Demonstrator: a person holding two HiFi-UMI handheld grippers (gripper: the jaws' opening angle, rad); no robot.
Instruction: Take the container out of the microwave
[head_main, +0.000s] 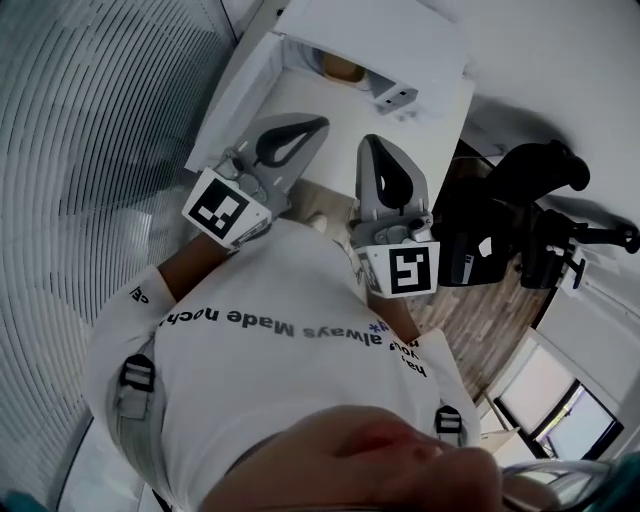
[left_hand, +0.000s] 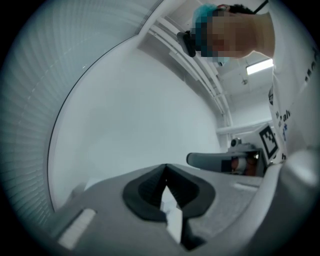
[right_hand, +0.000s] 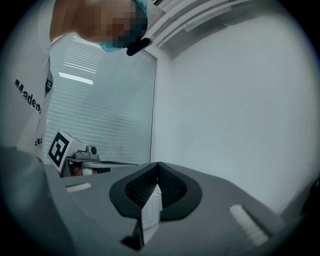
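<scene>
In the head view a white microwave (head_main: 372, 35) stands at the far end of a white table (head_main: 320, 120). A tan, rounded thing (head_main: 341, 68) shows in its opening; whether it is the container I cannot tell. Both grippers are held level near the person's chest, well short of the microwave. My left gripper (head_main: 322, 124) points toward the table with its jaws together and nothing between them. My right gripper (head_main: 371, 141) sits beside it, likewise shut and empty. In the left gripper view the jaws (left_hand: 166, 167) face a bare white wall, and so do they in the right gripper view (right_hand: 158, 165).
Window blinds (head_main: 90, 150) fill the left side. A black stand with equipment (head_main: 520, 220) is at the right over a wooden floor (head_main: 480, 340). A small grey item (head_main: 396, 97) lies on the table by the microwave.
</scene>
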